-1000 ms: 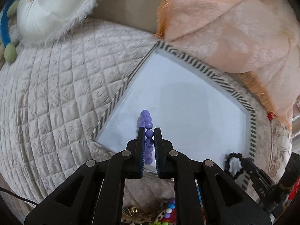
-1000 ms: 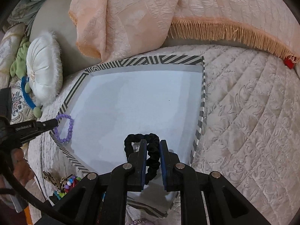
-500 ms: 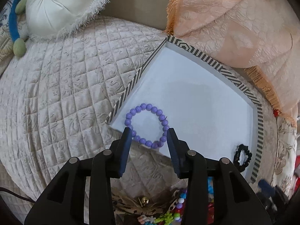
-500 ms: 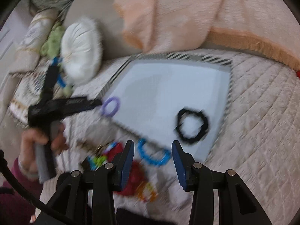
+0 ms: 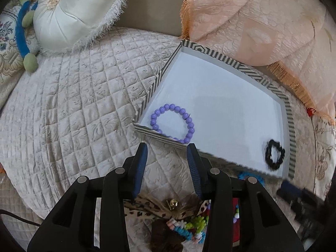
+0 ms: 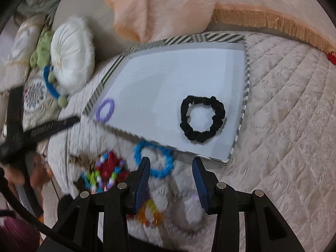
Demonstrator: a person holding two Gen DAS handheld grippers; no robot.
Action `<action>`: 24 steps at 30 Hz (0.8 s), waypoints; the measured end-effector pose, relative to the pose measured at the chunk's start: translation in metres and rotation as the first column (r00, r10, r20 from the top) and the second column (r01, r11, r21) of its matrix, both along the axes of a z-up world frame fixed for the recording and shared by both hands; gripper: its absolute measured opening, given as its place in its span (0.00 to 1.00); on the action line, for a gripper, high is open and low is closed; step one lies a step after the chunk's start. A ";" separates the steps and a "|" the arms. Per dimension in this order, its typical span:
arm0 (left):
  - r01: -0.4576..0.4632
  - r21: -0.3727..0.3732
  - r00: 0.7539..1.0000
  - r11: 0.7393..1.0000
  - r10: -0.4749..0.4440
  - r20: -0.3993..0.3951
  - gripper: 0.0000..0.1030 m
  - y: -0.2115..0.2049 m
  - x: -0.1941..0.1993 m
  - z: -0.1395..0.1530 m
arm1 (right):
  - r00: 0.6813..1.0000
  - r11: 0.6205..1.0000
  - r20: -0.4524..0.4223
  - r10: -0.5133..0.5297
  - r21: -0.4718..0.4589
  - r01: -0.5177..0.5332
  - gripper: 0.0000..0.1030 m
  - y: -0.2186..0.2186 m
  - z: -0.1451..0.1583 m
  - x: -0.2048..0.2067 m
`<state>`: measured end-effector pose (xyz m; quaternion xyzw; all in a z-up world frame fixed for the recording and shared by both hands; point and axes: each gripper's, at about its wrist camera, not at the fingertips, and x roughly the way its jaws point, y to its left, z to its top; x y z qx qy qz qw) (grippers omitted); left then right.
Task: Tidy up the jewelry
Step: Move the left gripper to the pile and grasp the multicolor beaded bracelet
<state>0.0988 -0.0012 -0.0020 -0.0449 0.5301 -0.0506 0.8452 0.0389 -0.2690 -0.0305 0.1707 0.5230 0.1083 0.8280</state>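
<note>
A white tray with a striped rim point(image 5: 247, 67) point(image 6: 184, 40) lies on the quilted bed. A purple bead bracelet point(image 5: 172, 124) point(image 6: 105, 110) lies in its near left corner. A black scrunchie point(image 5: 274, 154) point(image 6: 202, 118) lies in its right part. My left gripper point(image 5: 167, 153) is open and empty, just in front of the tray's near rim. My right gripper point(image 6: 172, 164) is open and empty, over a blue bracelet point(image 6: 154, 159) that lies outside the tray. A pile of coloured bead jewelry point(image 5: 189, 229) point(image 6: 105, 175) lies in front of the tray.
A round white cushion point(image 5: 77, 12) and a blue and green toy point(image 5: 23, 40) lie at the back left. A peach blanket with fringe point(image 5: 262, 21) point(image 6: 189, 6) borders the tray's far side. An orange bead ring point(image 6: 150, 213) lies near my right gripper.
Both grippers opened and pulled back. The purple bracelet and the black scrunchie were let go and now lie in the tray. The right view swung toward the jewelry pile.
</note>
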 end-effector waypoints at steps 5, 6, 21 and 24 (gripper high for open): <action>0.002 0.001 1.000 1.000 -0.002 0.015 0.37 0.002 -0.011 0.004 | 0.999 0.999 -0.008 -0.038 0.014 0.038 0.38 -0.010 -0.002 0.018; 0.009 -0.002 1.000 1.000 -0.009 0.014 0.37 0.002 -0.013 0.005 | 0.999 0.999 -0.011 -0.035 0.002 0.035 0.38 -0.008 -0.002 0.019; 0.087 -0.002 0.996 0.996 -0.087 0.013 0.37 0.011 -0.061 0.012 | 0.999 0.989 0.004 0.054 -0.139 -0.053 0.38 0.027 0.003 -0.014; 0.079 -0.019 0.997 0.997 -0.079 -0.007 0.37 0.024 -0.072 0.010 | 0.998 0.986 0.003 0.061 -0.153 -0.060 0.38 0.032 0.004 -0.020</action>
